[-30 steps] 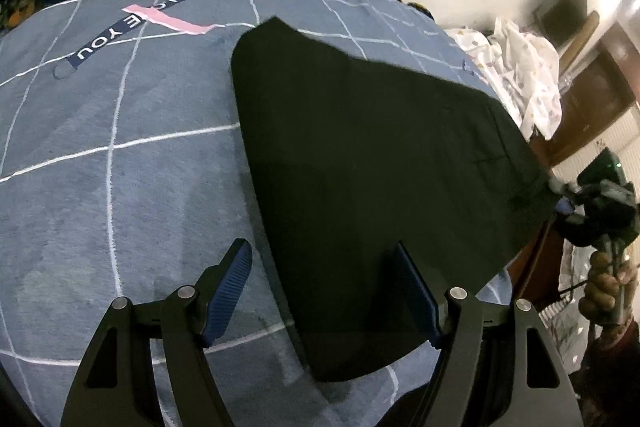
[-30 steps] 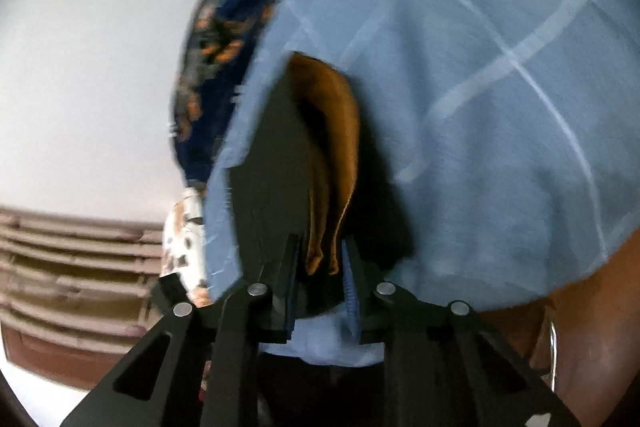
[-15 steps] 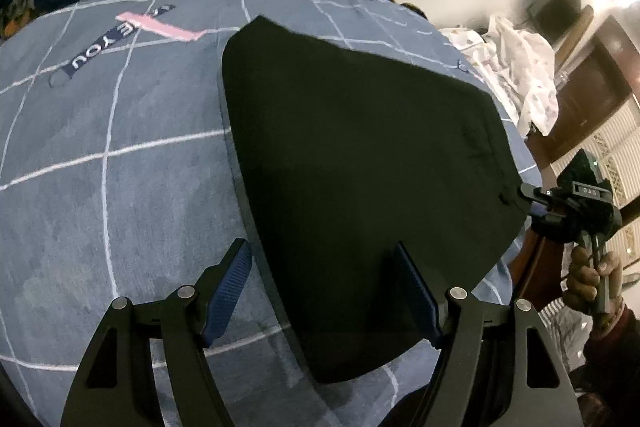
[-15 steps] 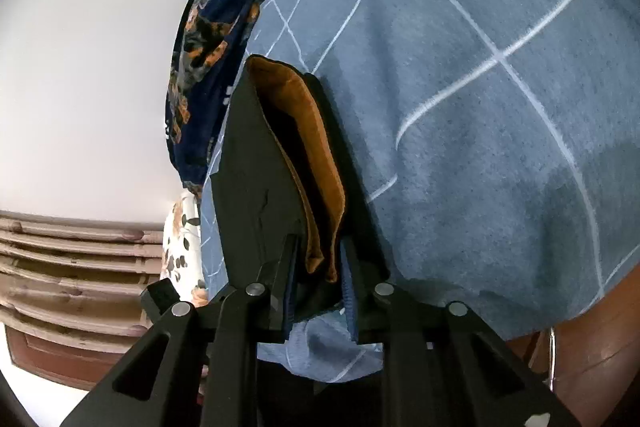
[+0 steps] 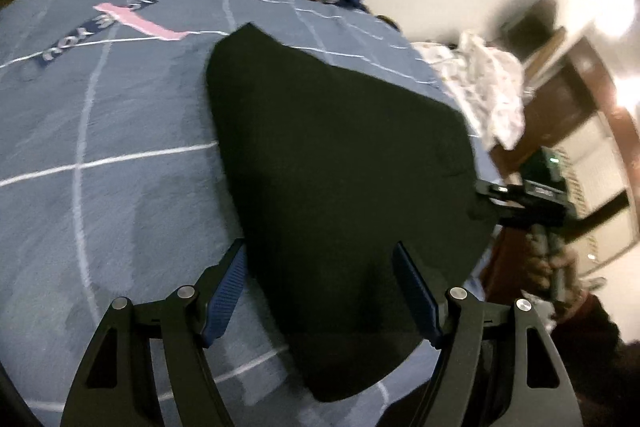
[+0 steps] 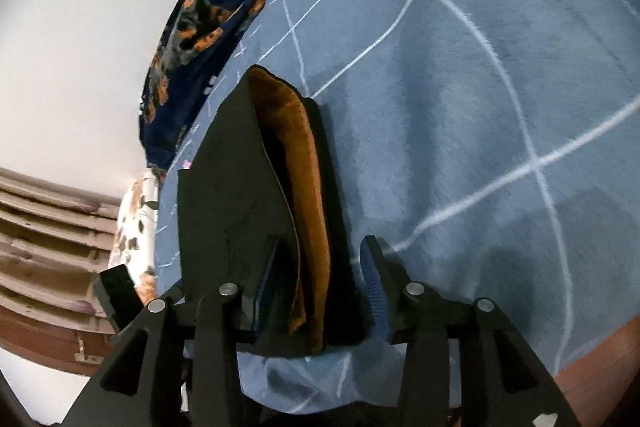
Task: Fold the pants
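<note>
My right tongs are opening, letting go of the pants edge they pinched a moment ago; folded pants lie flat on the bed. Left tongs spread, empty. Fold looks laid.

A bed covered in a blue-grey blanket with thin white grid lines fills most of both views; a pink strip and a dark lettered band lie across it. At its far edge sits a bunched navy floral quilt against a plain pale wall. A crumpled white patterned cloth lies beside the bed. Dark brown wooden furniture stands beyond, under bright glare, and slatted louvres show beneath the wall.
</note>
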Tool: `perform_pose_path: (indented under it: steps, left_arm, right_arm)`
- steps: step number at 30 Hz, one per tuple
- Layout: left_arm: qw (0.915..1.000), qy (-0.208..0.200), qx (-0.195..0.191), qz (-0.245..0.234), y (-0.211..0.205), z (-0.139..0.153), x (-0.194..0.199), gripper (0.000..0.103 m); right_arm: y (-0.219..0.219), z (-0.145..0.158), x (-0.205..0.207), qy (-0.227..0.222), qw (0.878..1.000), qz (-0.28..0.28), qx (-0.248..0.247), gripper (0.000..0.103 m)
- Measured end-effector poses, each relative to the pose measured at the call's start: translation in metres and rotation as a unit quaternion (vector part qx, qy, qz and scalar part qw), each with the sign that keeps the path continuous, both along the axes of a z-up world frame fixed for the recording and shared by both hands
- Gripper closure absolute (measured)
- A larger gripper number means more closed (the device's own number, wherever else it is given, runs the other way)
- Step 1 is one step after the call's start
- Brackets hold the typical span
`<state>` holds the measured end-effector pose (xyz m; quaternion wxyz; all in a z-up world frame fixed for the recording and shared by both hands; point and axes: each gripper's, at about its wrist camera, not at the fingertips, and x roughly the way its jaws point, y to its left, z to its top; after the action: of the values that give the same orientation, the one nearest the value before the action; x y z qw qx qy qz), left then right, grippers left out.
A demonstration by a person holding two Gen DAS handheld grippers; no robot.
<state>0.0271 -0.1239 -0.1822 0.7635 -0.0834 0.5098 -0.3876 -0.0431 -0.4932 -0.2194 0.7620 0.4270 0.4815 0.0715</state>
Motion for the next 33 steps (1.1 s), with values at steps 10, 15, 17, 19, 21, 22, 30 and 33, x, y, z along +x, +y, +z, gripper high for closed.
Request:
perform_pose_path:
  steps: [10,15,17,19,21,22,30,33]
  left_arm:
    - [0.9942,0.066,-0.056,-0.063,-0.009,-0.013,0.039,0.029]
    - [0.9918,0.079,-0.053,-0.086,-0.021,-0.012,0.052,0.029]
    - [0.9928,0.067,-0.039,-0.091,-0.027,-0.01,0.053,0.029]
    - [0.996,0.031,-0.009,-0.083,-0.032,-0.007,0.046,0.051]
    - [0.9962,-0.031,0.053,-0.061,-0.039,-0.003,0.033,0.063]
    - [0.9962,-0.037,0.057,-0.055,-0.039,-0.003,0.031,0.066]
    - [0.9929,-0.086,0.081,-0.012,-0.038,0.025,0.007,0.085]
    - [0.99,-0.106,0.093,-0.009,-0.032,0.033,-0.001,0.086]
  right_arm:
    - [0.001,-0.012,0.032,-0.017,0.994,0.088,0.057,0.059]
    - [0.008,-0.012,0.046,-0.023,0.991,0.118,0.056,0.059]
    - [0.012,-0.011,0.048,-0.026,0.991,0.123,0.047,0.059]
    - [0.018,-0.009,0.05,-0.025,0.991,0.126,0.024,0.066]
    - [0.021,-0.006,0.047,-0.025,0.992,0.125,0.008,0.068]
    - [0.021,-0.006,0.045,-0.024,0.992,0.12,0.01,0.069]
    - [0.023,0.012,0.034,-0.064,0.993,0.082,0.059,0.081]
    - [0.033,0.021,0.034,-0.071,0.992,0.083,0.067,0.082]
